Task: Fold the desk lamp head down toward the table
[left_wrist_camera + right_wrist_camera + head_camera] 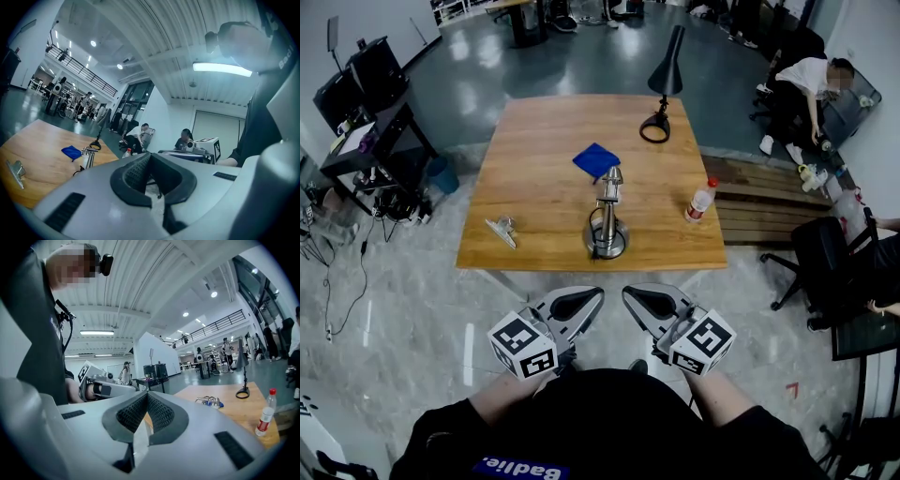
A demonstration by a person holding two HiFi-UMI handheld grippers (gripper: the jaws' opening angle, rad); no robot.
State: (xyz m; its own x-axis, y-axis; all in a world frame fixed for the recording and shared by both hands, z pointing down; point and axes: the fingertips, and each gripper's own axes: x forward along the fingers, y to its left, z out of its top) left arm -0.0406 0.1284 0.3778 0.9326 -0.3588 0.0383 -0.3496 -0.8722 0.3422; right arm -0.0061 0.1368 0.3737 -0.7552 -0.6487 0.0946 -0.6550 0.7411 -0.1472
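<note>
Standing near the far edge of the brown wooden table [534, 178] is the tall black desk lamp [667, 67]. The grey left gripper [592, 296] and grey right gripper [633, 296] are hovering by the person's body, both squeezed shut, holding nothing.

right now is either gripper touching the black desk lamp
No, the left gripper and right gripper hang short of the table, while the desk lamp stands at its far edge.
</note>
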